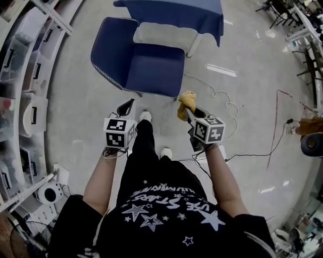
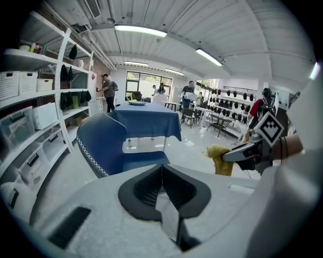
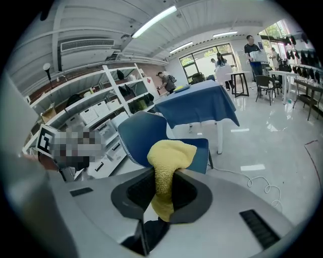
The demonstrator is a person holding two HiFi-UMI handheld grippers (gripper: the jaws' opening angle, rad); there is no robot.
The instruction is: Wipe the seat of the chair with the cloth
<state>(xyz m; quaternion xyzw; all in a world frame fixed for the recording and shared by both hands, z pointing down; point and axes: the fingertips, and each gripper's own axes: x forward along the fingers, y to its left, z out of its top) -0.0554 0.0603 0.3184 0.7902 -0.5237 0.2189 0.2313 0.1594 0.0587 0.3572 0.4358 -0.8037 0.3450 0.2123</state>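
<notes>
A blue chair (image 1: 146,65) stands on the floor in front of me, its seat facing me and its back at the left. My right gripper (image 1: 185,110) is shut on a yellow cloth (image 1: 186,102), held just off the seat's near right corner. In the right gripper view the yellow cloth (image 3: 166,174) bulges out between the jaws, with the chair (image 3: 151,136) behind. My left gripper (image 1: 125,107) hangs shut and empty, short of the seat's front edge. The left gripper view shows the chair (image 2: 113,146) ahead and the cloth (image 2: 220,158) at right.
A table under a blue cloth (image 1: 176,12) stands right behind the chair. White shelves with bins (image 1: 22,95) run along the left. A white cable (image 1: 222,101) and a red cord (image 1: 275,126) lie on the floor at right. My feet (image 1: 151,133) are just before the chair.
</notes>
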